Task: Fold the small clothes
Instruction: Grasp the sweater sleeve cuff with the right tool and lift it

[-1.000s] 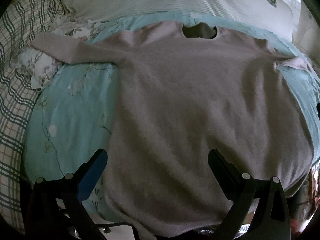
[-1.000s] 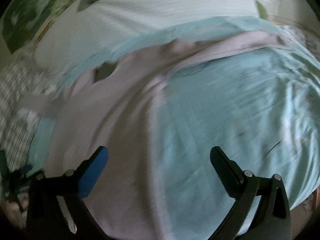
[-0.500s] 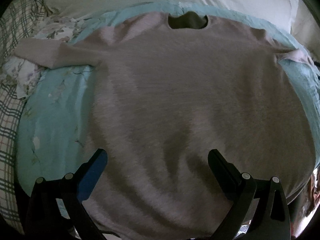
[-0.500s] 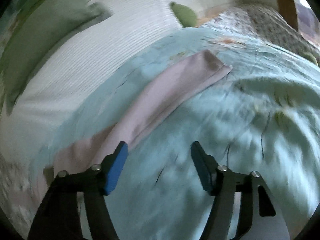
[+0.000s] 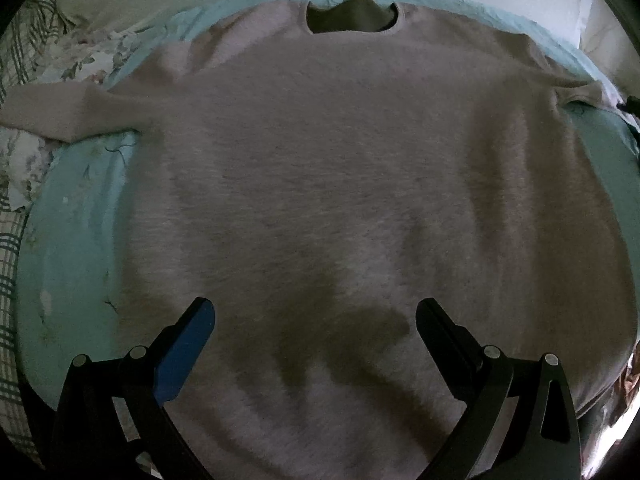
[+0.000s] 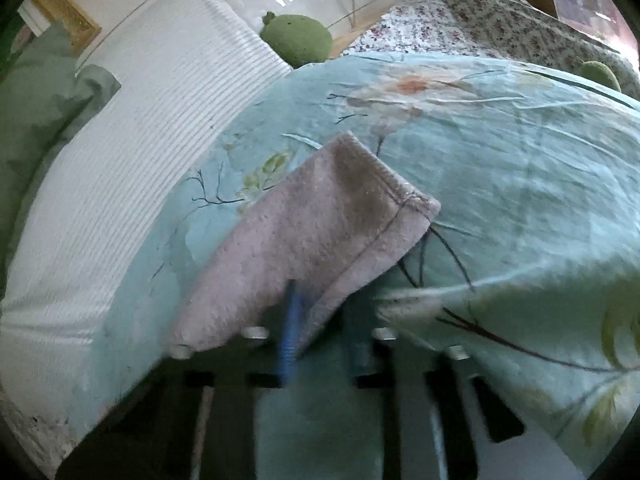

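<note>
The right gripper (image 6: 320,320) pinches the sleeve (image 6: 320,216) near its edge, low in the frame; it could slip free. The left gripper (image 5: 316,320) hangs spread over the sweater (image 5: 340,180).

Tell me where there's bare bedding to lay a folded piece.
Bare teal sheet lies left of the sweater body, below its left sleeve. More lies right of the sleeve cuff. The middle is covered by the sweater.

A teal floral bedsheet (image 6: 520,168) spreads ahead of and to the right of the fingers; a white ribbed pillow (image 6: 132,152) lies to their left, a green plush toy (image 6: 298,38) far ahead, and a plaid blanket (image 5: 10,264) left of the fingers
</note>
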The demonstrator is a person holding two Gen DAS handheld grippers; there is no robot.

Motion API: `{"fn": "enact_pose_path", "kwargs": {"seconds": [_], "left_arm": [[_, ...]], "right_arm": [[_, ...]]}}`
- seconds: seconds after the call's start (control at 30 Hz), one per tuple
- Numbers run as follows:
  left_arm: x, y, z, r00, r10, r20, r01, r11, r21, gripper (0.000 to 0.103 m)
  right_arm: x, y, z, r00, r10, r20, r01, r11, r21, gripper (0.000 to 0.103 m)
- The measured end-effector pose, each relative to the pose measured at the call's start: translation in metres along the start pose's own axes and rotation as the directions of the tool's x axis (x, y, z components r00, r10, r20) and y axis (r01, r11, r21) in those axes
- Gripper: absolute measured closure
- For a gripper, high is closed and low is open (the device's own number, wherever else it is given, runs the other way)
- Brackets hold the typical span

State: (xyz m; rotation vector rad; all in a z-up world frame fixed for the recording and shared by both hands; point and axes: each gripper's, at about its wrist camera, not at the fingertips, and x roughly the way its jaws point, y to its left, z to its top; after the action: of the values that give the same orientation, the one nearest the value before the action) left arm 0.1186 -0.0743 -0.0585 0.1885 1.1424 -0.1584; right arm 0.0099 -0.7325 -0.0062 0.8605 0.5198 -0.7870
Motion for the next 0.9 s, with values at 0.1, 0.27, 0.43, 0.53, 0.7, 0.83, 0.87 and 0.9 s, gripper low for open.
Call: {"fn": "enact_pose_path", "kwargs": {"seconds": [0.1, 0.27, 0.43, 0.53, 0.7, 0.83, 0.87, 0.9], "left_arm": [[-0.001, 0.0, 0.0, 1.0, -0.005, 0.0, 0.005, 1.0, 0.0, 0.002], [-0.001, 0.005, -0.003, 1.0, -0.01, 0.021, 0.01, 1.0, -0.004, 0.002], [-0.006, 0.007, -0.005, 0.999, -0.019, 0.037, 0.02, 1.0, -0.015, 0.002], [-0.012, 0.013, -0.009, 0.998, -0.03, 0.052, 0.032, 0.999, -0.027, 0.002], [-0.021, 0.027, -0.016, 0.996, -0.041, 0.075, 0.046, 0.997, -0.063, 0.002], [-0.025, 0.043, -0.019, 0.994, -0.051, 0.092, 0.06, 0.993, -0.101, 0.002], [-0.026, 0.048, -0.019, 0.994, -0.052, 0.097, 0.063, 0.992, -0.11, 0.002], [-0.026, 0.053, -0.019, 0.993, -0.053, 0.102, 0.065, 0.991, -0.115, 0.002]], "right_arm": [[-0.008, 0.016, -0.005, 0.999, 0.029, 0.023, -0.028, 0.998, -0.052, 0.096], [-0.032, 0.074, -0.029, 0.994, 0.103, 0.018, -0.097, 0.973, -0.211, 0.097], [-0.052, 0.147, -0.077, 0.963, 0.26, -0.067, -0.267, 0.913, -0.31, 0.097], [-0.053, 0.193, -0.118, 0.925, 0.34, -0.168, -0.379, 0.861, -0.339, 0.097], [-0.049, 0.269, -0.202, 0.826, 0.429, -0.365, -0.547, 0.766, -0.339, 0.097], [-0.038, 0.324, -0.275, 0.737, 0.449, -0.505, -0.641, 0.701, -0.312, 0.097], [-0.036, 0.337, -0.294, 0.717, 0.448, -0.534, -0.658, 0.688, -0.307, 0.097], [-0.033, 0.349, -0.311, 0.699, 0.444, -0.561, -0.672, 0.676, -0.302, 0.097]]}}
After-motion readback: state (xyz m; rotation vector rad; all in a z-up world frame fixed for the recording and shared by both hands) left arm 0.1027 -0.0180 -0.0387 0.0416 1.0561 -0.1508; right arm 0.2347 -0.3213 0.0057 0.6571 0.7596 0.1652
